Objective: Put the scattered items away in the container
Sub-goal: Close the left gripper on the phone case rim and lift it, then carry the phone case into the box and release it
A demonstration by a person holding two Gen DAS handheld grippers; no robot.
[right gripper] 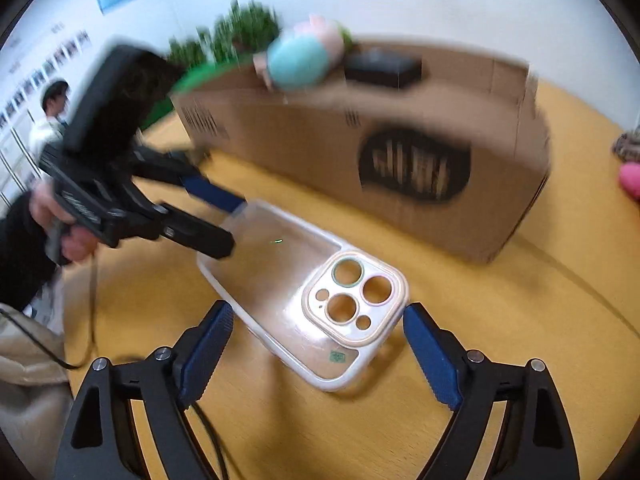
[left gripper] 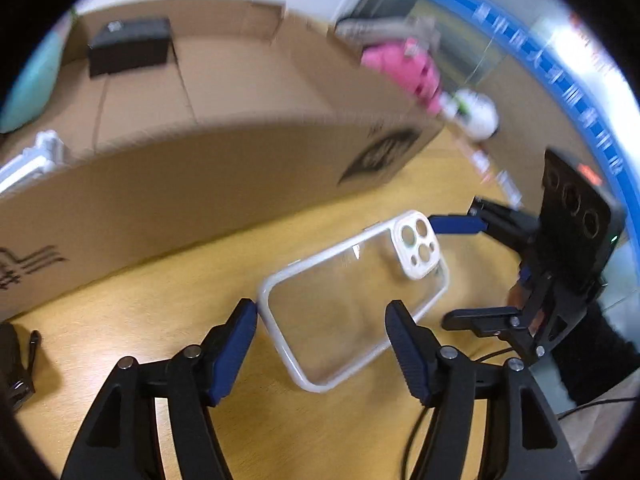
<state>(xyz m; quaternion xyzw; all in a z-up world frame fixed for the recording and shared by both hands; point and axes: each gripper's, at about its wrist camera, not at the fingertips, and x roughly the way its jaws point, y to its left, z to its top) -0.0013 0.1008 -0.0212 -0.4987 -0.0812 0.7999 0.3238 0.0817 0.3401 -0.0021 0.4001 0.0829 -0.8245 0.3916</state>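
Observation:
A clear phone case with a white rim point(left gripper: 352, 296) lies on the yellow table, also in the right wrist view point(right gripper: 304, 300). My left gripper point(left gripper: 322, 320) is open, its fingers on either side of the case's near end. My right gripper point(right gripper: 318, 328) is open around the camera-cutout end; it also shows from the left wrist view point(left gripper: 460, 268). The left gripper shows in the right wrist view point(right gripper: 232, 224) at the case's far end. The cardboard box point(left gripper: 192, 184) stands behind the case, also in the right wrist view point(right gripper: 360, 152).
A black box point(left gripper: 130, 46) lies inside the cardboard box. A teal and pink plush point(right gripper: 304, 58) rests on its rim. A pink toy point(left gripper: 412, 68) and a white object point(left gripper: 480, 114) lie beyond it. A dark item point(left gripper: 18, 360) lies at the table's left. Cables trail on the table.

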